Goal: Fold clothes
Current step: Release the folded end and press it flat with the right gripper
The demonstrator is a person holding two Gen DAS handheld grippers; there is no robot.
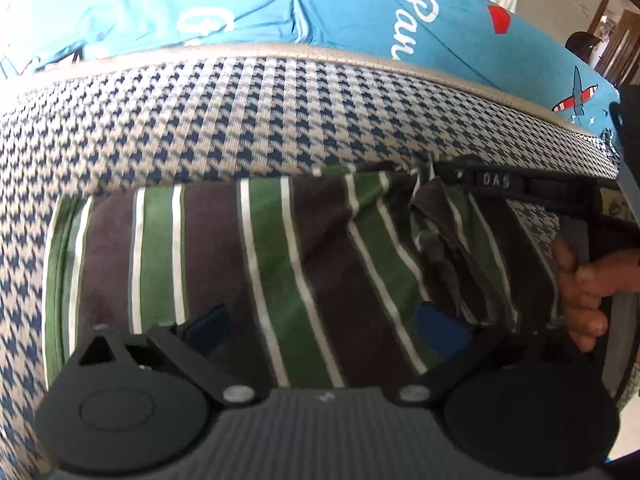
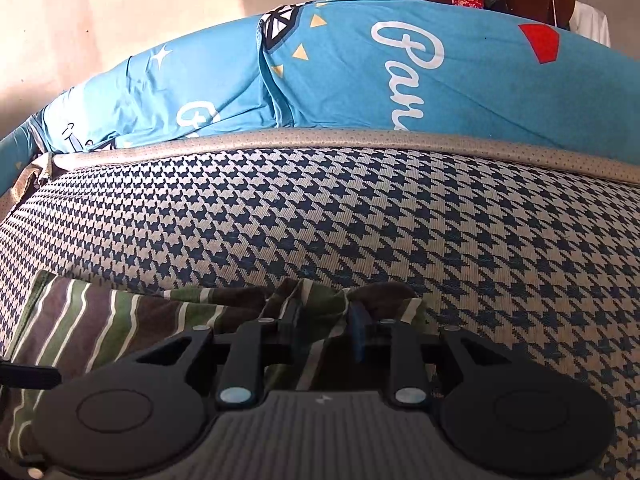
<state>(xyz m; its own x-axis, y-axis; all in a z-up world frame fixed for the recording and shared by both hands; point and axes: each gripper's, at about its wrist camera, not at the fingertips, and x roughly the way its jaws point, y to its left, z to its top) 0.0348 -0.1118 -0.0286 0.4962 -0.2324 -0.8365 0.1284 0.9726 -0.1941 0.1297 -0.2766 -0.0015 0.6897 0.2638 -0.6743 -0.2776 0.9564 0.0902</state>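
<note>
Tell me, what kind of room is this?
Probably a bedroom in a home. A striped garment lies on a mattress with a houndstooth cover, a blue printed bedsheet is bunched behind it, and a wooden door shows in the background.

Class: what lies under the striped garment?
The striped garment rests on a houndstooth mat, seen all around it. The patch directly beneath is covered, so anything there cannot be seen.
</note>
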